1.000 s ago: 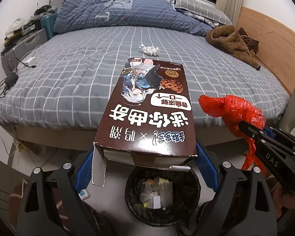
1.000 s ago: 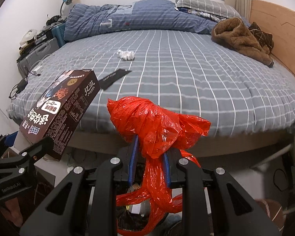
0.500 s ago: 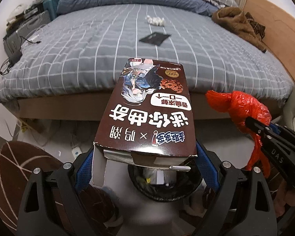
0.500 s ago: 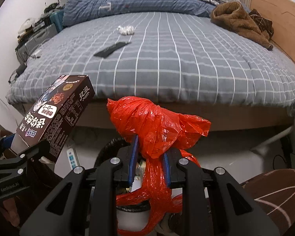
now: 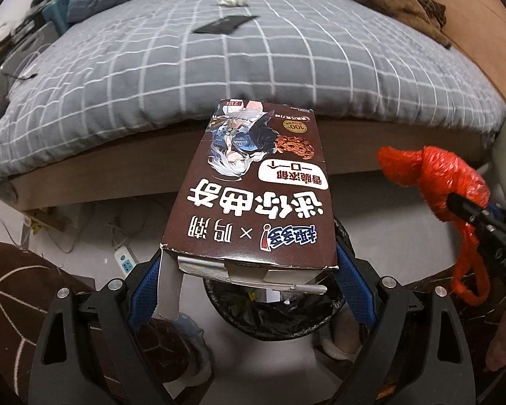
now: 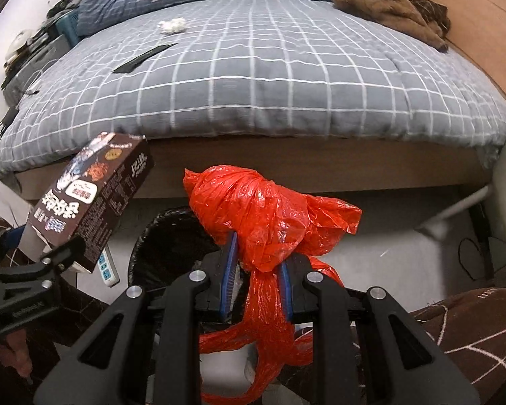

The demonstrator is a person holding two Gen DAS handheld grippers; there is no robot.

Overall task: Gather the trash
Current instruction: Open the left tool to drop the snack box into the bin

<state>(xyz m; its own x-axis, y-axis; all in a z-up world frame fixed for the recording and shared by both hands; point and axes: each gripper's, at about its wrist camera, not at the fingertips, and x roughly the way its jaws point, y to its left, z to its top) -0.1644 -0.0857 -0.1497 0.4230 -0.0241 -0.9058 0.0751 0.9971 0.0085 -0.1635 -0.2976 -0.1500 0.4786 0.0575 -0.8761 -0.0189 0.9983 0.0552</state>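
Brown cookie box point(image 5: 253, 195) pinched in left tool point(image 5: 249, 273), hiding most of bin point(image 5: 273, 314), right tool point(image 6: 256, 263) pinching red bag point(image 6: 263, 222)

Grey checked bed point(image 5: 253, 60), wooden headboard point(image 5: 482, 33)

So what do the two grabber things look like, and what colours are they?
Both are matte black plastic frames with triangular cut-outs and silver screws. The left gripper and right gripper each have two fingers lined with ribbed blue pads. Small embossed lettering marks the sides. No cables or sleeves show.
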